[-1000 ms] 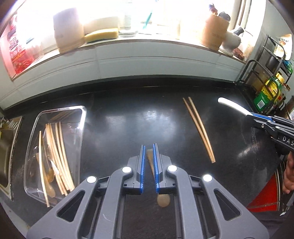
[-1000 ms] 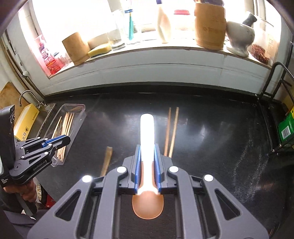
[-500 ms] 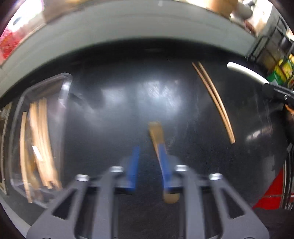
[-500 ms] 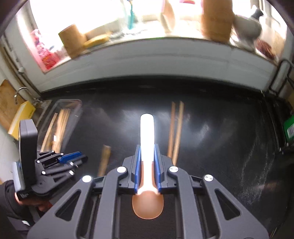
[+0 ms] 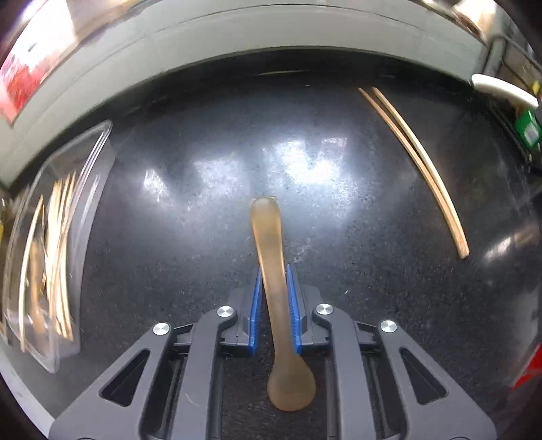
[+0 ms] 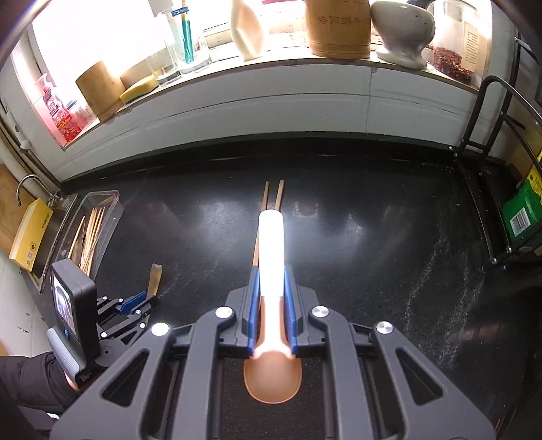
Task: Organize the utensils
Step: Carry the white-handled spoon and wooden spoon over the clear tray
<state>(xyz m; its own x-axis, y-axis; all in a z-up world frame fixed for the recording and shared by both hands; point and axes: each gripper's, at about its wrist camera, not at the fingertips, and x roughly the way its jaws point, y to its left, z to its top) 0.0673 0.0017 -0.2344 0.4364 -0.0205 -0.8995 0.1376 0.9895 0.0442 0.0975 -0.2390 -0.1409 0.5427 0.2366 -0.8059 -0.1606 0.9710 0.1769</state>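
Left gripper (image 5: 273, 298): jaws clamped on the handle of a tan spoon (image 5: 271, 270), bowl toward the camera, handle pointing away over the black counter (image 5: 203, 237).

Right gripper (image 6: 271, 298): jaws clamped on a white-handled spoon (image 6: 271, 243), orange bowl nearest, long axis straight ahead.

Chopsticks (image 5: 416, 162): a pair, lying side by side on the counter, right of centre.

Clear tray (image 6: 108, 210): far left, holding more chopsticks.

Windowsill: wooden jar (image 6: 338, 27), its writing unreadable.
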